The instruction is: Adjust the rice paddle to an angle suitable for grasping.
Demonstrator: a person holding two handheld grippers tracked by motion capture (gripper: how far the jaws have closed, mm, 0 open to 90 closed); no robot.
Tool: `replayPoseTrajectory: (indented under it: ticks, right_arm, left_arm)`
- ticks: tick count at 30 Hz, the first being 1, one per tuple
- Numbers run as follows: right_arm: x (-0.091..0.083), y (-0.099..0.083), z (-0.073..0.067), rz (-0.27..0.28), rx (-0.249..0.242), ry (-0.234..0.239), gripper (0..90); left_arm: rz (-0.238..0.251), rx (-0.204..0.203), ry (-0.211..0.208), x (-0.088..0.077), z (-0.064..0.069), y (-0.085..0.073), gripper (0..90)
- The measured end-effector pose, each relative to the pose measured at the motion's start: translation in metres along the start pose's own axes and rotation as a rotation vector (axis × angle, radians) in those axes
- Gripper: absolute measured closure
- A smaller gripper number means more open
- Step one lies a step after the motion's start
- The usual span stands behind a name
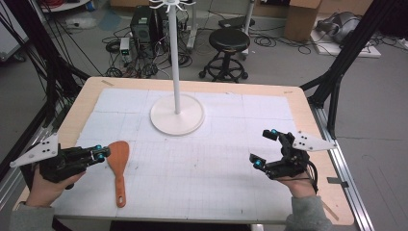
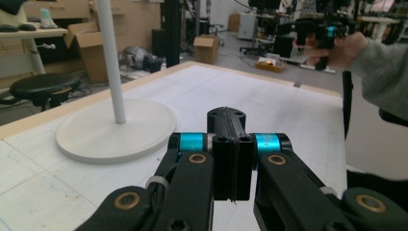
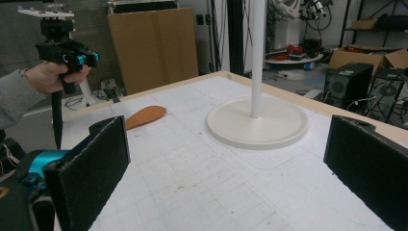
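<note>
The spatula (image 1: pixel 119 169) is orange-brown, one plain colour on blade and handle. The left gripper (image 1: pixel 102 153) is black with bright blue rings near the jaws and a light grey plate on top. The right gripper (image 1: pixel 264 148) has the same black, blue and grey. The stand (image 1: pixel 177 114) is white. The table (image 1: pixel 308 113) has a pale wood edge and carries a white mat (image 1: pixel 216 168) with a thin grey grid pattern. The sleeves (image 1: pixel 308 214) are grey.
</note>
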State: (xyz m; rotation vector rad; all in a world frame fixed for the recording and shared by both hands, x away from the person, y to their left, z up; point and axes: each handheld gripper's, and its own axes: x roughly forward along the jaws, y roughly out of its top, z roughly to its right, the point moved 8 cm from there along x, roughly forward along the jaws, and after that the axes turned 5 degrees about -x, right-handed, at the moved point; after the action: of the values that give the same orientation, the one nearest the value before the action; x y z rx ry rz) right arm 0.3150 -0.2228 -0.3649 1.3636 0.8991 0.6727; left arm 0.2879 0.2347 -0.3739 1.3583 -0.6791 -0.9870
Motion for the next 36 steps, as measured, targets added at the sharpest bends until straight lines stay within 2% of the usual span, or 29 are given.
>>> replayPoseTrajectory:
  ticks: [5,16,24,31,36]
  right_arm:
    - [0.0,0.0,0.0,0.003,0.001,0.003,1.0]
    - [0.0,-0.005,0.001,-0.004,0.022,0.0,1.0]
    - [0.003,-0.007,0.002,-0.013,0.02,0.002,1.0]
    - [0.003,-0.008,0.002,-0.016,0.025,0.006,1.0]
    - [0.004,-0.011,0.003,-0.023,0.024,0.006,1.0]
  left_arm:
    - [-0.018,0.003,-0.02,0.002,0.002,-0.004,89.7]
    - [-0.045,-0.052,0.019,-0.01,-0.011,-0.023,89.7]
    - [-0.094,-0.086,0.051,-0.011,-0.022,-0.04,89.7]
    - [-0.17,-0.09,0.061,-0.008,-0.026,-0.056,89.7]
    - [-0.202,-0.095,0.059,-0.009,-0.027,-0.065,89.7]
